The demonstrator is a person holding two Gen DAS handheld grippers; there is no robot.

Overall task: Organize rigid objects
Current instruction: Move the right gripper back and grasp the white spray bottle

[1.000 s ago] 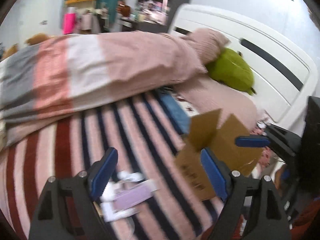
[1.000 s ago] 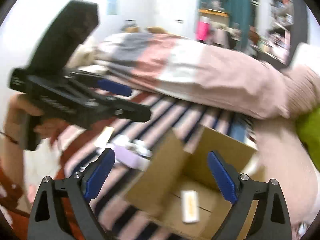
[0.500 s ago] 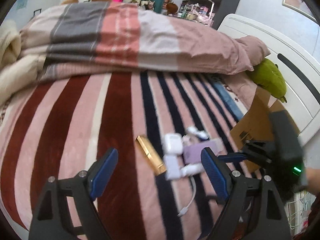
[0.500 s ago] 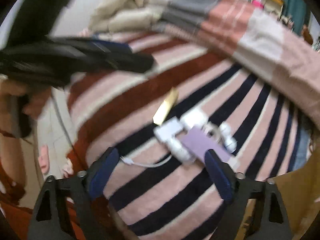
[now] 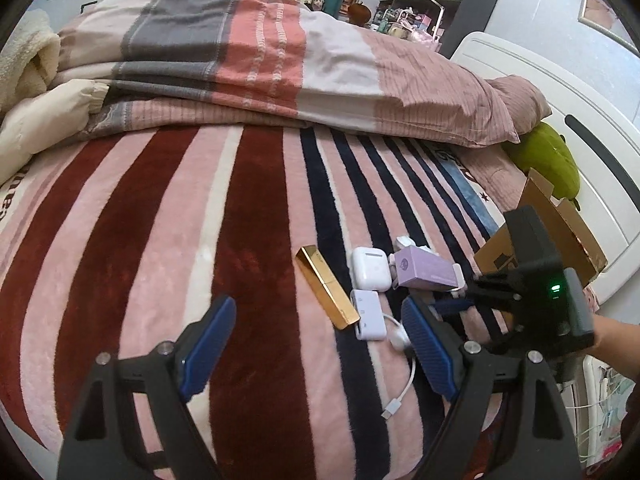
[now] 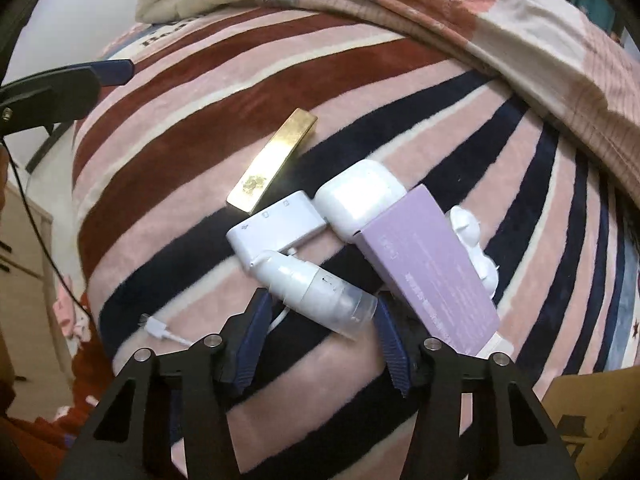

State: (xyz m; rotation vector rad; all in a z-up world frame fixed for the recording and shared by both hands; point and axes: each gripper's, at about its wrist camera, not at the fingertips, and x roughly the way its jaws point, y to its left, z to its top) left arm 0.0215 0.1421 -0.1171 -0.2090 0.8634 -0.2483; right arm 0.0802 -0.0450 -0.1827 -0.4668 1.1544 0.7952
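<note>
The right gripper [image 6: 320, 334] is closing around the white bottle [image 6: 316, 290], which lies between its pads on the blanket [image 6: 168, 128], not yet pinched. Just beyond: adapter [image 6: 276, 230], purple box [image 6: 428, 276]. The left gripper [image 5: 316, 344] hangs spread, empty.

Lettering on blanket [image 5: 8, 200], purple box [image 6: 432, 280]: unreadable.

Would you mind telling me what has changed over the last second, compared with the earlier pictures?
Both grippers swung away from the cardboard box and down to the small things on the striped blanket. The right gripper has dropped over the white pump bottle, and its jaws are closing with the bottle between them. The left gripper stays open and empty. The gold case, white earbud case, adapter and purple box have not moved.
</note>
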